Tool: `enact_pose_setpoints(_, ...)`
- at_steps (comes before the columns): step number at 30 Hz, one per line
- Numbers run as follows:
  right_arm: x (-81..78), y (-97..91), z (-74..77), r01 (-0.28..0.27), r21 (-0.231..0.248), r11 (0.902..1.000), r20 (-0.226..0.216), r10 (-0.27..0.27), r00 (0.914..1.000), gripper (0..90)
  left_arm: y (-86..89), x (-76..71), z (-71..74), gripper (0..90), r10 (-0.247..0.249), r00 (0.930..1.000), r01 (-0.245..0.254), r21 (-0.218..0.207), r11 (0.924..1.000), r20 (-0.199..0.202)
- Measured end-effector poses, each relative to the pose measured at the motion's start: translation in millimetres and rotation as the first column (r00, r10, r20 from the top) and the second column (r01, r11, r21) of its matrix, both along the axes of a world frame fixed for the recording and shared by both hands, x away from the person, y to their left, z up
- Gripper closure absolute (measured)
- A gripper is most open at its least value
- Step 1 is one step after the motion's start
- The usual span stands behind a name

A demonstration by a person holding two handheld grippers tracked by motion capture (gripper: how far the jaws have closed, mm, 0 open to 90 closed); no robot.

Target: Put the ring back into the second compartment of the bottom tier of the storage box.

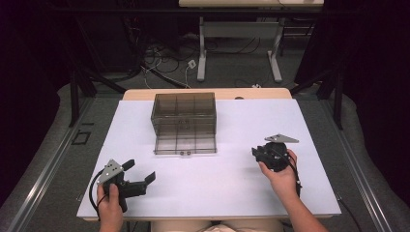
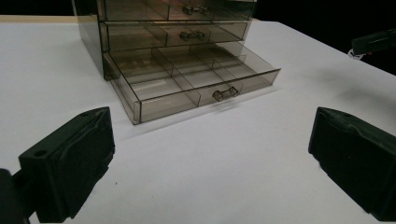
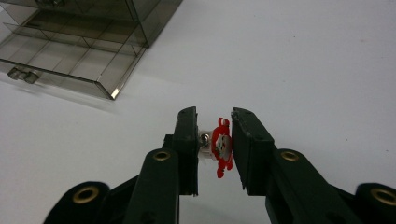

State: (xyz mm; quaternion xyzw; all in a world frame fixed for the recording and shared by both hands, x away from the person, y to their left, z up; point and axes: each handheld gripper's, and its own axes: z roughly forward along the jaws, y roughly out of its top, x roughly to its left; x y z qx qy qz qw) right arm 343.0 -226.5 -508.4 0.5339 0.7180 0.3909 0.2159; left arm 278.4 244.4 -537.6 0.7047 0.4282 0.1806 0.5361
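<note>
A small red-and-white charm [image 3: 222, 147] is pinched in the right claw [image 3: 214, 144], jaws pressed in on it from both sides, above the bare white worktop [image 1: 227, 179], right of the drawer cabinet [image 1: 183, 116]. The left claw [image 1: 140, 176] is spread wide, nothing between the jaws, parked low near the front left of the worktop, aimed toward the cabinet.

Step in hand is judged to be carrying the charm to the pulled-out bottom drawer [image 2: 187, 86]. To do it well: the grip should be kept firm, since the piece is tiny and caught only by its edges; the claw should be brought over one divided compartment, lowered past the drawer's front wall, then released low so the charm is not bounced out. The drawer handle [image 2: 223, 93] should be avoided. The cabinet could be steadied by the left claw if it slides.

The charm: flat, mostly red, white patch in the middle, small loops or limbs sticking out top and bottom, a shiny metal bit on its left side. Exact figure cannot be told. The cabinet is smoky transparent plastic, three drawers, upper two closed, compartments seen empty.
</note>
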Motion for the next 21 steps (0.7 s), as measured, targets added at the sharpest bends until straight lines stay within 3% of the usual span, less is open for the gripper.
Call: enact_pose_setpoints(21, 8.3, 16.8, 20.1, -0.044, 0.008, 0.999, 0.014, 0.044, 0.9989, 72.1, 0.7, 0.2, -0.1, 0.5, -0.002, 1.0, 0.002, -0.008, 1.0, -0.001)
